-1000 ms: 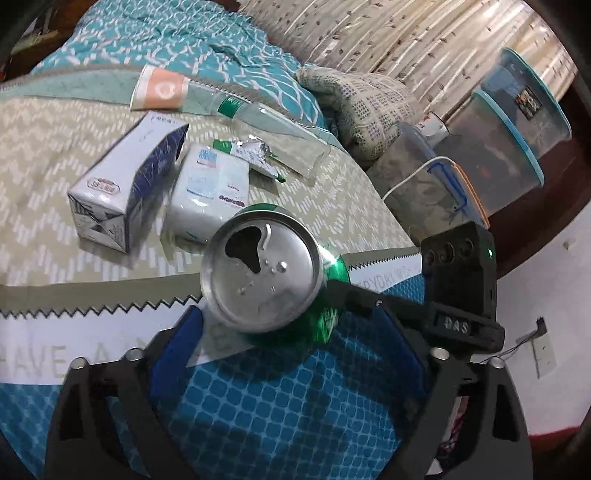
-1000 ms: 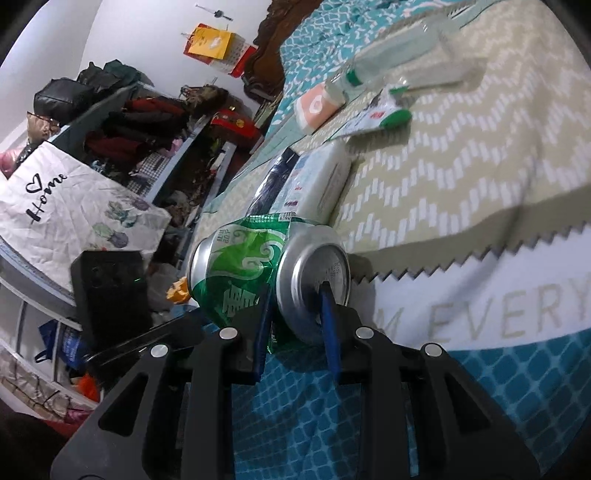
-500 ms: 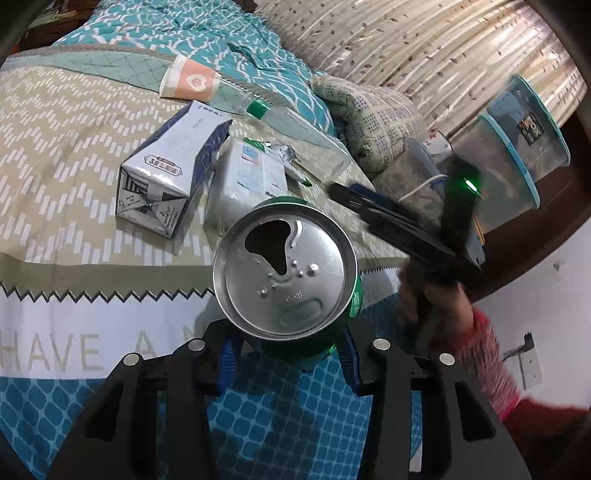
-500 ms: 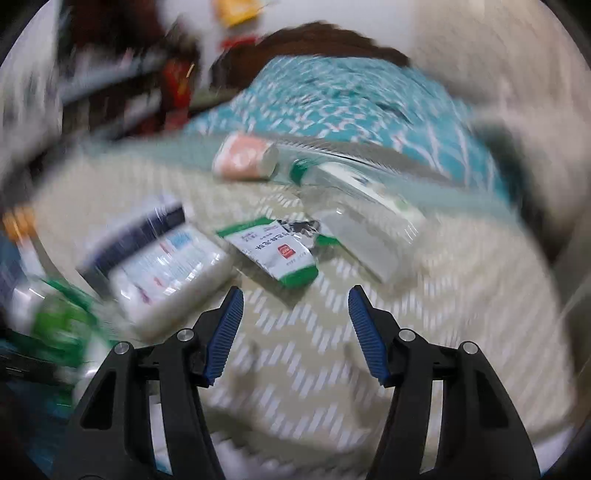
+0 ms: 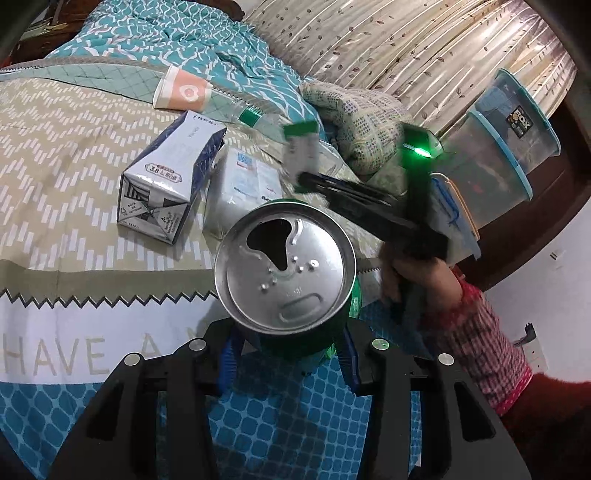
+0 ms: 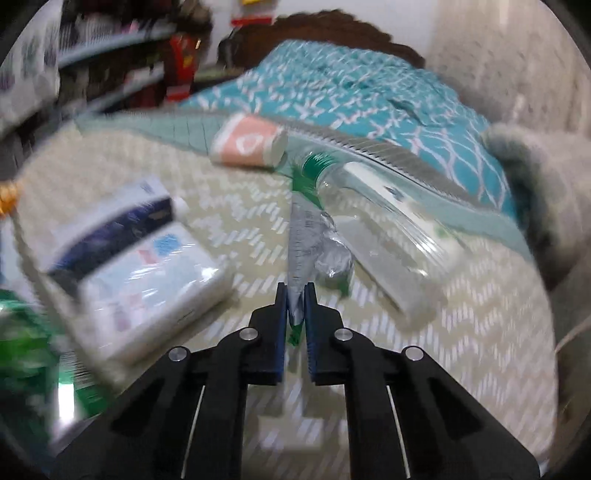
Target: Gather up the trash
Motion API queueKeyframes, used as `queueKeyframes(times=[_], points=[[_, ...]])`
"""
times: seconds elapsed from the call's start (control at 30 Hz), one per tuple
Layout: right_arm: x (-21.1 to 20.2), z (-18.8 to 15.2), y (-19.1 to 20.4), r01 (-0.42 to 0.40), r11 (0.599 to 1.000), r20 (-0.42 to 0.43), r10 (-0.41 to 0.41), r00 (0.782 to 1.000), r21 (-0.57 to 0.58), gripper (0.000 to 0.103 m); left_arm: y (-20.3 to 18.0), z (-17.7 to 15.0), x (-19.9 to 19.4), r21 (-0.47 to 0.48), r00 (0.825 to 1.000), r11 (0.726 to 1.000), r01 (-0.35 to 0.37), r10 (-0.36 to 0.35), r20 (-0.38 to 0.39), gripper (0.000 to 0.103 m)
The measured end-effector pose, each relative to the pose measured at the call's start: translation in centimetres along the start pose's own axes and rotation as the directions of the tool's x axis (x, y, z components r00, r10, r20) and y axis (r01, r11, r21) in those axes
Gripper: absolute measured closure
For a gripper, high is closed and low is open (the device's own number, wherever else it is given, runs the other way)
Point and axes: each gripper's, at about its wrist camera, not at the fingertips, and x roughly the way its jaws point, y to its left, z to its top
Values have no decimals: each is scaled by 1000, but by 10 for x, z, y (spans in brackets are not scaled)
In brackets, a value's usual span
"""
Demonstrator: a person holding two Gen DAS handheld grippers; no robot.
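Observation:
My left gripper [image 5: 286, 349] is shut on a green drink can [image 5: 285, 267], held upright above the bed with its opened top facing the camera. My right gripper [image 6: 295, 295] is shut on a green and silver foil wrapper [image 6: 301, 243] and lifts it off the bedspread; the gripper [image 5: 304, 181] and the wrapper [image 5: 301, 146] also show in the left wrist view. On the bed lie a milk carton [image 5: 166, 181], a white tissue pack [image 5: 243, 188], a pink paper cup [image 5: 183, 90] and a clear plastic bottle [image 6: 380, 210].
A beige zigzag bedspread [image 5: 55, 147] covers the bed, with a teal quilt [image 5: 166, 33] behind. A patterned cushion [image 5: 362, 125] and stacked clear storage boxes [image 5: 506, 147] stand at the right. Cluttered shelves [image 6: 110, 55] show far left in the right wrist view.
My right gripper let go of the can, swung over to the wrapper and shut on it, lifting it. My left gripper closed on the can and holds it alone.

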Motion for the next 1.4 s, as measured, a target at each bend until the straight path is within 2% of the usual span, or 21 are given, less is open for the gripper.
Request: queueKeyframes(times=[0.17,0.3,0.47,0.67,0.73,0.93,1.27,1.33,1.4], points=[[-53,-41,-11,-137,970,83,123,989,201,92,-8,-3,-6,23,1000,1000,-1,1,10,63],[-85,-86,-19,-249,898,132,215,968,362,92,-22,-6,-12,54,1000,998,16,-16,13,65],[-109,-115,-17,-324,841,181,271,945,434,92,-36,-12,-16,86,1000,996,28,-29,8,66],[-125,-140,-16,-406,772,212,346,914,490,92,-36,-21,-12,70,999,997,32,-31,-21,66],[-128,-147,-16,-412,762,213,352,911,500,92,-35,-23,-11,62,999,997,35,-33,-27,66],[-121,-164,-23,-386,738,187,341,921,554,92,-37,-22,-11,65,999,997,35,-33,-32,66],[-114,-175,-33,-373,711,177,337,925,596,92,-35,-18,-3,45,999,999,25,-23,-47,66],[-113,-177,-34,-374,705,177,338,924,603,92,-33,-16,-1,45,999,999,18,-16,-49,60],[-113,-179,-34,-375,697,178,340,923,611,92,-32,-15,0,37,999,999,10,-8,-47,50]])
